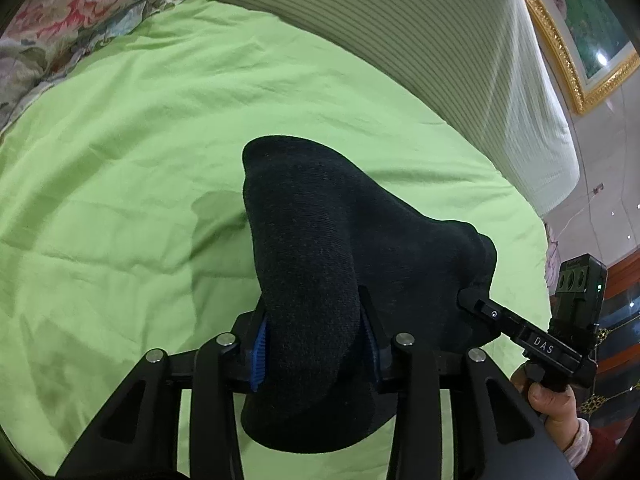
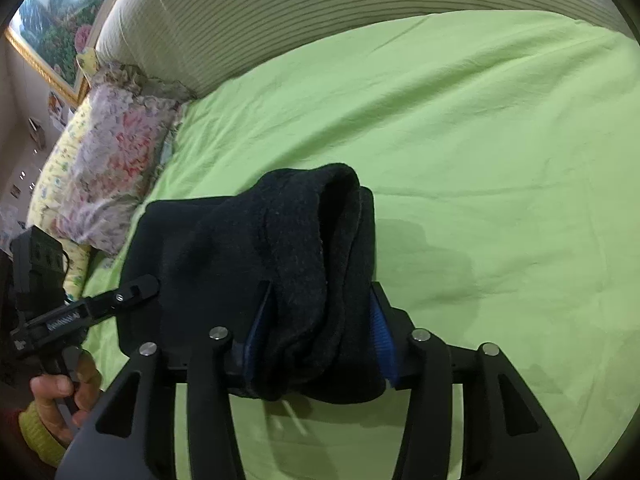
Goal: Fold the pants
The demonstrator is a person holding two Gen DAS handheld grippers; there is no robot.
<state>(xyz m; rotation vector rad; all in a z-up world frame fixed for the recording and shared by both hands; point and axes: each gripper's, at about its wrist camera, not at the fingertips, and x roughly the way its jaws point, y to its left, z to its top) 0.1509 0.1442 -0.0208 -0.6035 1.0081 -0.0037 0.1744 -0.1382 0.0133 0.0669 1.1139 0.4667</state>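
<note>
The dark knitted pants (image 1: 320, 248) hang bunched between both grippers, lifted above the green bed sheet (image 1: 140, 140). My left gripper (image 1: 316, 344) is shut on a thick fold of the pants, which covers its fingertips. My right gripper (image 2: 320, 332) is shut on another fold of the pants (image 2: 288, 248). The right gripper also shows in the left wrist view (image 1: 480, 308), its tip buried in the cloth's right end. The left gripper shows in the right wrist view (image 2: 136, 288), at the cloth's left end.
A striped padded headboard (image 1: 420, 40) runs along the far edge of the bed. Floral pillows (image 2: 108, 160) lie at one end. A gold-framed picture (image 1: 580, 48) hangs on the wall. The sheet (image 2: 480, 160) spreads wide beyond the pants.
</note>
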